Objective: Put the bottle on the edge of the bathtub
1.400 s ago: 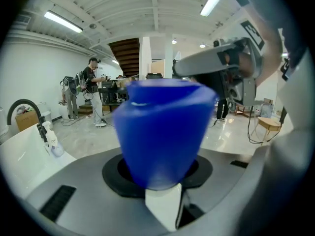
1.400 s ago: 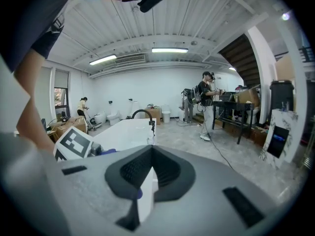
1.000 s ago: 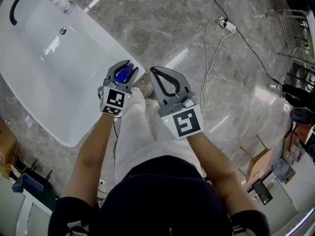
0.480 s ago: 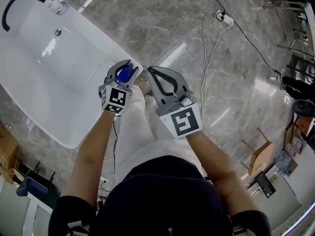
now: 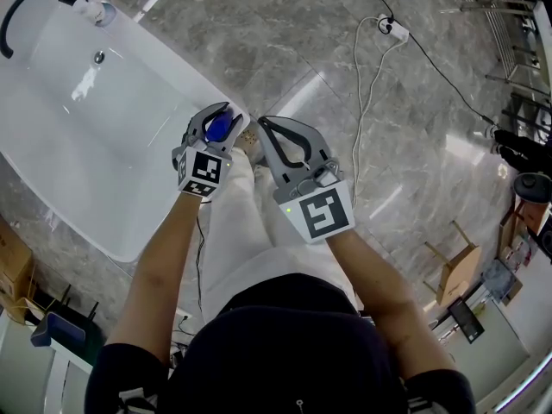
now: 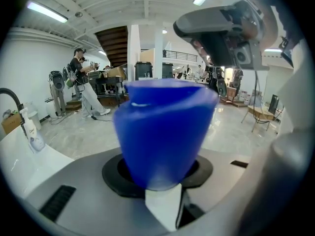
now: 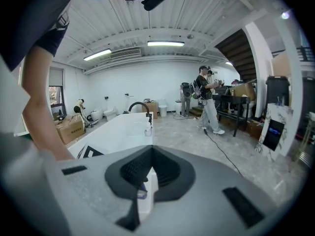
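A blue bottle (image 5: pixel 217 129) sits between the jaws of my left gripper (image 5: pixel 222 116), which is shut on it. It hangs just beside the near right rim of the white bathtub (image 5: pixel 185 78). In the left gripper view the bottle (image 6: pixel 162 132) fills the middle, base towards the camera. My right gripper (image 5: pixel 266 128) hovers next to the left one, over the person's white trousers. Its jaws are shut, with nothing in the hollow between its black pads (image 7: pixel 129 173). The tub (image 7: pixel 115 132) shows beyond them.
A black faucet (image 5: pixel 15 11) and a small white bottle (image 5: pixel 97 11) stand at the tub's far end. A white cable and power strip (image 5: pixel 392 28) lie on the grey marble floor. A metal rack (image 5: pixel 517 41) and a wooden stool (image 5: pixel 453 283) stand at the right, with boxes (image 5: pixel 13 266) at the left.
The head view has drifted a little, so the tub sits slightly further up and left. Both grippers keep their places and the left one still holds the bottle.
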`<state>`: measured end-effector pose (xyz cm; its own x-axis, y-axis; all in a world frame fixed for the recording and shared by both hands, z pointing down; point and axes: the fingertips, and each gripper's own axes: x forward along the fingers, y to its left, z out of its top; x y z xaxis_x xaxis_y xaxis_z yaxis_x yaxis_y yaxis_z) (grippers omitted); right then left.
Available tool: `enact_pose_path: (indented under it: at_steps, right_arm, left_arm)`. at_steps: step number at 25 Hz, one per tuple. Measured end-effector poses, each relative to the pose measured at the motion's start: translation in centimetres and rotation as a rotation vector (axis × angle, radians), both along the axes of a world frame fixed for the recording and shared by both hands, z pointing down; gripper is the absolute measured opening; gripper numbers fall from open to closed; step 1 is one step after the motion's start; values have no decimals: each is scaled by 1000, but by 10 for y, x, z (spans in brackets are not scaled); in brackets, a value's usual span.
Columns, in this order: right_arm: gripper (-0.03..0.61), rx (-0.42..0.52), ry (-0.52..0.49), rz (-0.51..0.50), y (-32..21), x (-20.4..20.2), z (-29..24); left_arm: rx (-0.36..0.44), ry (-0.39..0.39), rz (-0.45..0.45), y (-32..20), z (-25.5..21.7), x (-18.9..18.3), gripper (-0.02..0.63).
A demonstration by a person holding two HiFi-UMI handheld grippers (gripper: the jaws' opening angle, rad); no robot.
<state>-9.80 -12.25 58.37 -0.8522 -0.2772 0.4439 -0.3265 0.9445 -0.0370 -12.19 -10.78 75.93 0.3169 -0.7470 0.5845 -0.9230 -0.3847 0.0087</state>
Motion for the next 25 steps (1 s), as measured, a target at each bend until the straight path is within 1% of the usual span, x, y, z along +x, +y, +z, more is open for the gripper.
enact_pose_path:
  at_steps: [8,25]
  right_arm:
    - [2,2,7,0,0,1,0]
    - [2,0,19,-12,3,2,3]
  left_arm:
    - [-11,-9,15,1,3,3,149]
    - [-33,-3,24,1,9,7,152]
